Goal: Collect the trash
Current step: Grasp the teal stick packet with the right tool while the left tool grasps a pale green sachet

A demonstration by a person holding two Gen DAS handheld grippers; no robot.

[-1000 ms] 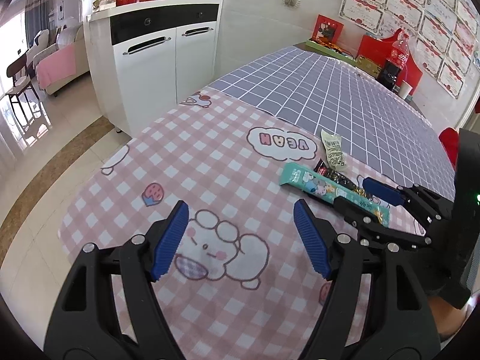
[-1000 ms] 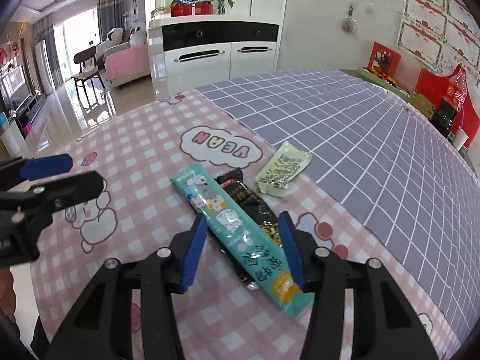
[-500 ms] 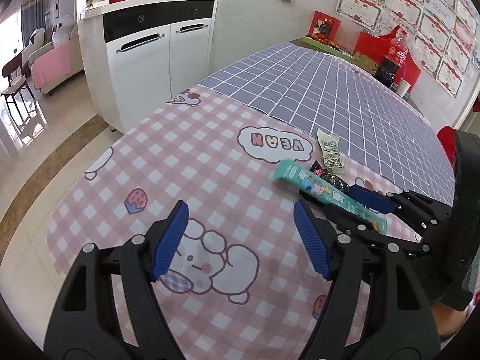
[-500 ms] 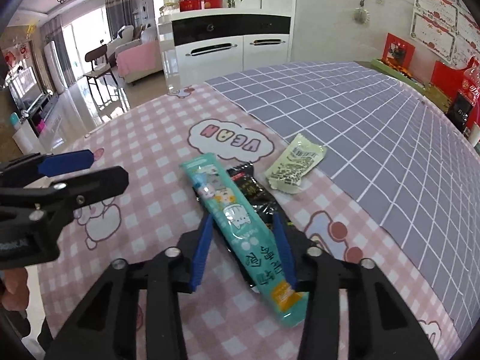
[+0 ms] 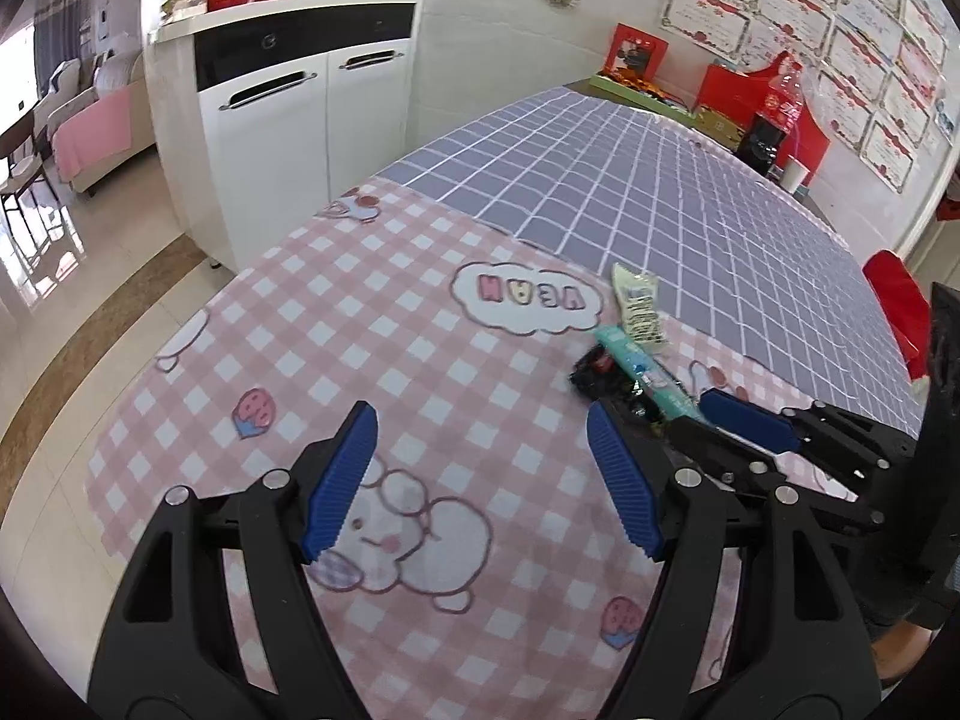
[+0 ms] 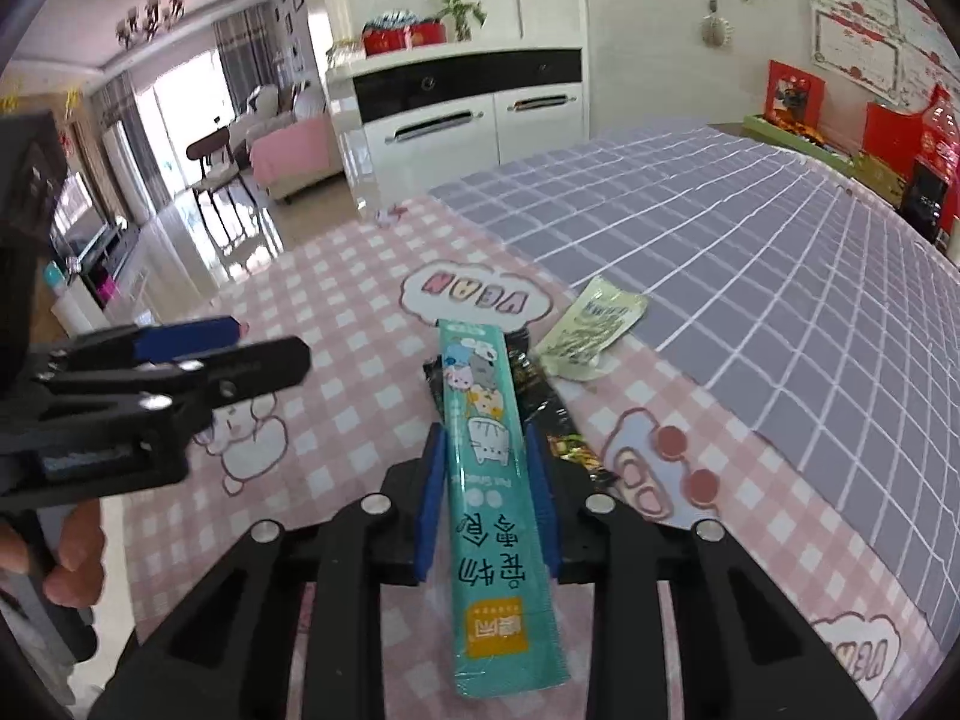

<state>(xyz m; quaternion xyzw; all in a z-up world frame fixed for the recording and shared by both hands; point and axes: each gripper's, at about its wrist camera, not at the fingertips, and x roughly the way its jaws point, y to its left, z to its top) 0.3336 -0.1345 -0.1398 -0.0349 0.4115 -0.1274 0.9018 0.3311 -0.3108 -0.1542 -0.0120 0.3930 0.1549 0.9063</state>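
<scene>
My right gripper (image 6: pixel 487 480) is shut on a long teal snack wrapper (image 6: pixel 489 420) with cartoon cats, lifted off the pink checked tablecloth (image 6: pixel 348 312). A black wrapper (image 6: pixel 540 396) lies under it and a pale green wrapper (image 6: pixel 591 327) lies just beyond. In the left wrist view the teal wrapper (image 5: pixel 642 369), the black wrapper (image 5: pixel 594 375) and the pale green wrapper (image 5: pixel 639 309) lie right of centre, with the right gripper (image 5: pixel 708 420) on them. My left gripper (image 5: pixel 480 480) is open and empty above the cloth's rabbit print.
A grey grid cloth (image 5: pixel 648 192) covers the far half of the table. A white cabinet (image 5: pixel 288 120) stands beyond the table's left edge. A cola bottle (image 5: pixel 780 102) and red boxes (image 5: pixel 738 90) stand at the far end by the wall.
My right gripper has closed on the teal wrapper and raised it, turning it lengthwise between the fingers. The left gripper stays open and has drifted slightly.
</scene>
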